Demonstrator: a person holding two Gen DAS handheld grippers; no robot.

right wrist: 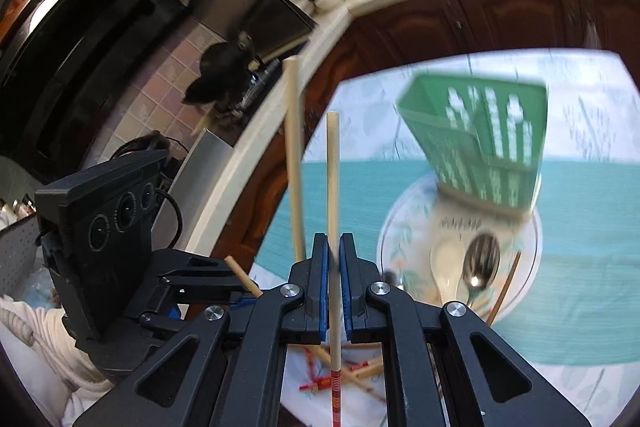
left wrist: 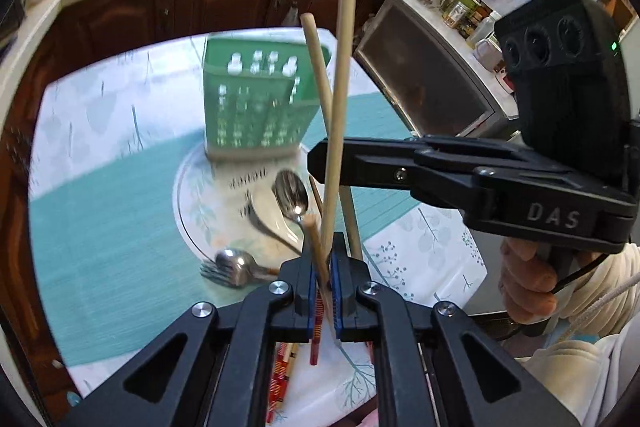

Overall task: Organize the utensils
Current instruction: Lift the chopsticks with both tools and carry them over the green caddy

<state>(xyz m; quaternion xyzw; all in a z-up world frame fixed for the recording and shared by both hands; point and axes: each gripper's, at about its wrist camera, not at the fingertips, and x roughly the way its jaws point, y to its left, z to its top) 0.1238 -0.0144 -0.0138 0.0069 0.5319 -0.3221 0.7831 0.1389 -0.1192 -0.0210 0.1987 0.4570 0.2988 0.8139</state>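
Left gripper point(left wrist: 322, 259): jaws closed on chopsticks, blue pads pinching a short wooden stick point(left wrist: 314, 247) and, as far as the view allows, the long one whose red-striped end hangs below the pads. Right gripper point(right wrist: 334, 259): jaws closed on a single long chopstick point(right wrist: 333, 187), held near upright, bare wood above the pads, red-banded end point(right wrist: 335, 391) below. In the left view the right gripper point(left wrist: 320, 157) crosses from the right and meets the tall chopstick point(left wrist: 340, 87) partway up; which stick each tool finally controls cannot be settled where they overlap. Beyond the claws, a green perforated utensil basket point(left wrist: 260, 95) stands on a white plate point(left wrist: 188, 211), on a teal and white tablecloth point(left wrist: 100, 227). On the plate lie a metal spoon point(left wrist: 292, 195), a white ceramic spoon point(right wrist: 446, 263) and a fork point(left wrist: 230, 267); loose chopsticks point(right wrist: 348, 371) lie on the cloth beneath the right gripper. Handling assessment: the chopsticks are light, stiff and smooth, liable to pivot or slide in a narrow pinch; hold near the middle or thick end and keep them vertical for lowering into the basket. The basket looks light and may tip if struck at the rim
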